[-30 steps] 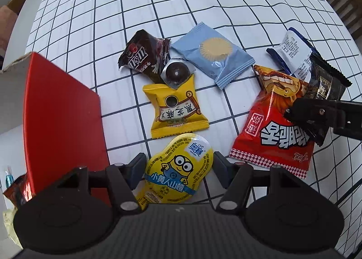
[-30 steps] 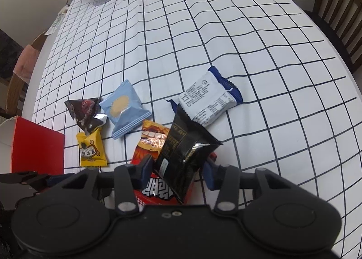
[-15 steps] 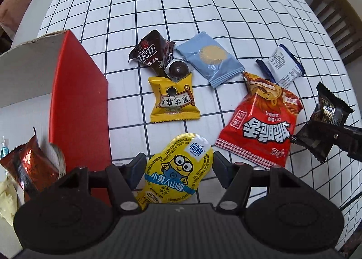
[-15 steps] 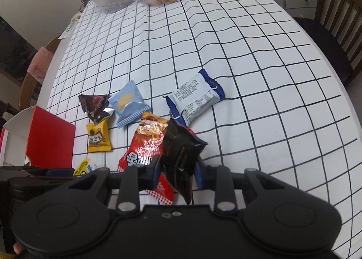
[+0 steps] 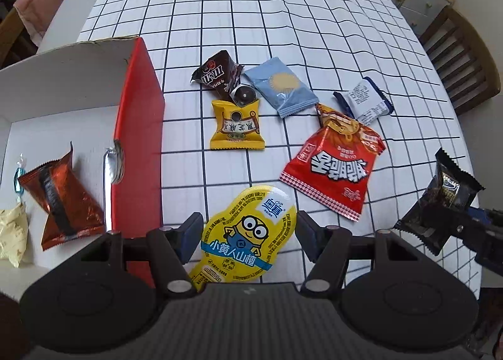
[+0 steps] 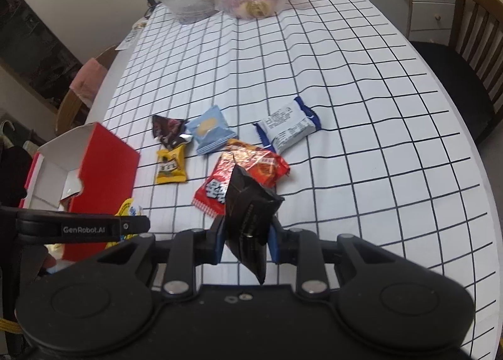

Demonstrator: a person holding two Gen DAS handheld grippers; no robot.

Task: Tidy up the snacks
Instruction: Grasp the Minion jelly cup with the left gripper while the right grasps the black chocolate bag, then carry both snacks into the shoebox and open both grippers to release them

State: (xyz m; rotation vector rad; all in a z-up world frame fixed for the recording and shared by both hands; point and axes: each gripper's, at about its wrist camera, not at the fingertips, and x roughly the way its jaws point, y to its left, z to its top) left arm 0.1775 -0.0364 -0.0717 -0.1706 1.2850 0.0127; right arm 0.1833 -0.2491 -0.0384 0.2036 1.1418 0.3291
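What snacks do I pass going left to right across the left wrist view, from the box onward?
Orange-brown packet in the red box → yellow packet → red bag → black packet in the right tool.

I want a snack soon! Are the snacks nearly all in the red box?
Not yet. The red box holds an orange packet and a few others. The left gripper holds the yellow Minion snack; the right gripper holds a black packet. Five packets remain on the table.
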